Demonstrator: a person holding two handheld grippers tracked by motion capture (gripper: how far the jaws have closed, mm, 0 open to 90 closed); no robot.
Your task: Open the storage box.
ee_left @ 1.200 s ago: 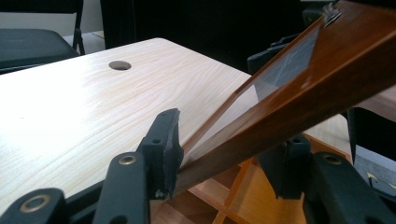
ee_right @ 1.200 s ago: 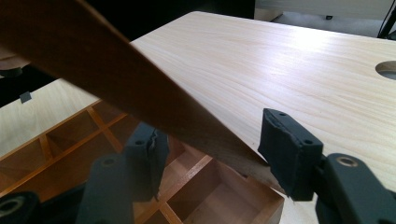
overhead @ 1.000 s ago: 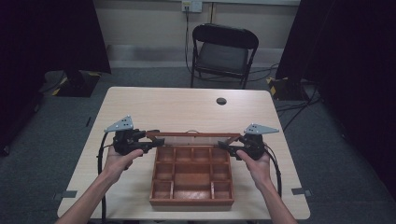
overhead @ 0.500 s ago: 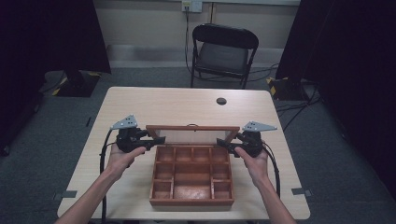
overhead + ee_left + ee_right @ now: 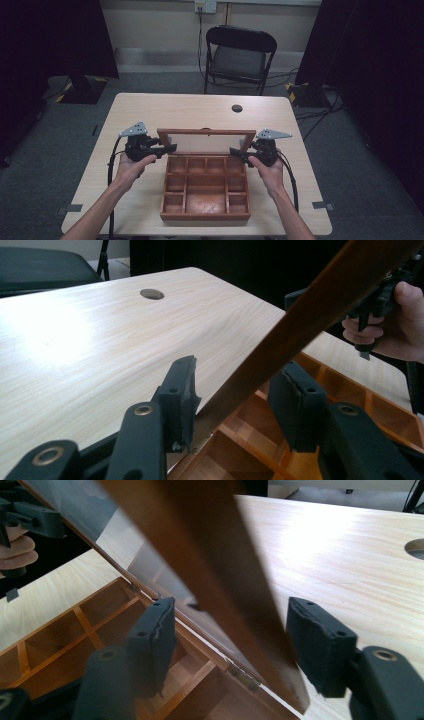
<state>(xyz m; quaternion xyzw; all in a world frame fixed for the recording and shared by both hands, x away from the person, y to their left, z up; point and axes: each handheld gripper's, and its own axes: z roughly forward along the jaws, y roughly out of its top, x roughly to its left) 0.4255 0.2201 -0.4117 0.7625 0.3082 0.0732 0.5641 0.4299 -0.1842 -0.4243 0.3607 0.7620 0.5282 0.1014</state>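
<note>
Over the last second the lid (image 5: 206, 141) of the wooden box (image 5: 205, 188) has swung from lying low behind the box to standing nearly upright on its far edge, so either I am closing it over the compartments or have just finished opening it; I judge closing, with about half the arc left. My left claw (image 5: 169, 148) straddles the lid's left side rail with its jaws apart, one pad resting against the rail's far face, not clamped. My right claw (image 5: 236, 150) straddles the right rail the same way, gaps on both sides. The box sits in the near middle of the table (image 5: 150, 112). The lid is a reddish-brown varnished frame around a clear, slightly reflective pane, hung on small brass hinges (image 5: 243, 676); the box is divided into smooth, empty cells. The table is pale, matte wood-grain laminate with a round cable hole (image 5: 237, 108).
</note>
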